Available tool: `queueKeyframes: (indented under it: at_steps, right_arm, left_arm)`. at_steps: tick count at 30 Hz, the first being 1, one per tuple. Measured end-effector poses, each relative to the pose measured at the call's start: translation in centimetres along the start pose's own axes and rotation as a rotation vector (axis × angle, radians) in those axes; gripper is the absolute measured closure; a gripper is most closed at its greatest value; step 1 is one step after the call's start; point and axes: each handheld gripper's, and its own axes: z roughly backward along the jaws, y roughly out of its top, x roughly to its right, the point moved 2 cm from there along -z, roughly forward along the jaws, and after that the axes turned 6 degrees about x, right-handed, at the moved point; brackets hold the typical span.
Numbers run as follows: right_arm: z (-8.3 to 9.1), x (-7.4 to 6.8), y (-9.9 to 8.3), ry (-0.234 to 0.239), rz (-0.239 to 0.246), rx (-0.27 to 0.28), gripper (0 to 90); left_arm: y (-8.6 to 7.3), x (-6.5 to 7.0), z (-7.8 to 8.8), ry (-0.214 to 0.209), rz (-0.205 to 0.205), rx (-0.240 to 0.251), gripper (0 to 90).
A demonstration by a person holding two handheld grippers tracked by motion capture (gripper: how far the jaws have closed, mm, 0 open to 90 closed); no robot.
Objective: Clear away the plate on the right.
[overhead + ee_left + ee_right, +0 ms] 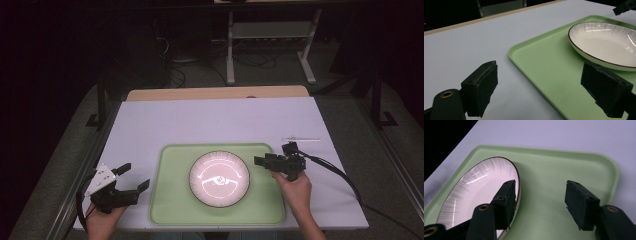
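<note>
A white plate [219,178] with a dark rim lies in the middle of a light green tray [170,200]. My right gripper [261,161] hovers at the plate's right edge, jaws pointing left. In the right gripper view it [540,197] stands open with nothing between the pads; one pad is over the plate's [479,187] rim, the other over bare tray [544,162]. My left gripper [136,175] is open just left of the tray. In the left gripper view its [544,82] jaws frame the tray's [541,65] near corner and the plate [604,42].
The tray sits on a white table cover [215,120] with a wooden edge [215,93] at the back. A thin pale stick [300,139] lies behind the right gripper. A white metal stand [270,45] is on the floor beyond the table.
</note>
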Motion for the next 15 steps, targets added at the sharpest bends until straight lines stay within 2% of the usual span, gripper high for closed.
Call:
queueKeyframes:
  at_steps: [8, 10, 12, 14, 15]
  right_arm:
    - [2.4, 1.3, 0.5, -0.035, 0.072, 0.085, 36.6]
    - [3.4, 1.8, 0.6, -0.046, 0.096, 0.122, 34.4]
    - [3.6, 1.9, 0.7, -0.048, 0.101, 0.129, 33.7]
    - [4.6, 2.3, 0.8, -0.067, 0.134, 0.148, 31.6]
    - [4.6, 2.3, 0.8, -0.067, 0.134, 0.148, 31.6]
  left_arm:
    - [-0.1, 0.1, -0.2, -0.001, 0.0, -0.005, 13.9]
    - [-0.1, 0.1, -0.2, 0.001, -0.001, -0.007, 13.9]
    - [-0.1, 0.1, -0.2, 0.0, 0.0, -0.008, 13.9]
    - [-0.1, 0.1, -0.3, -0.001, 0.001, -0.009, 13.9]
    - [-0.1, 0.1, -0.3, -0.001, 0.001, -0.009, 13.9]
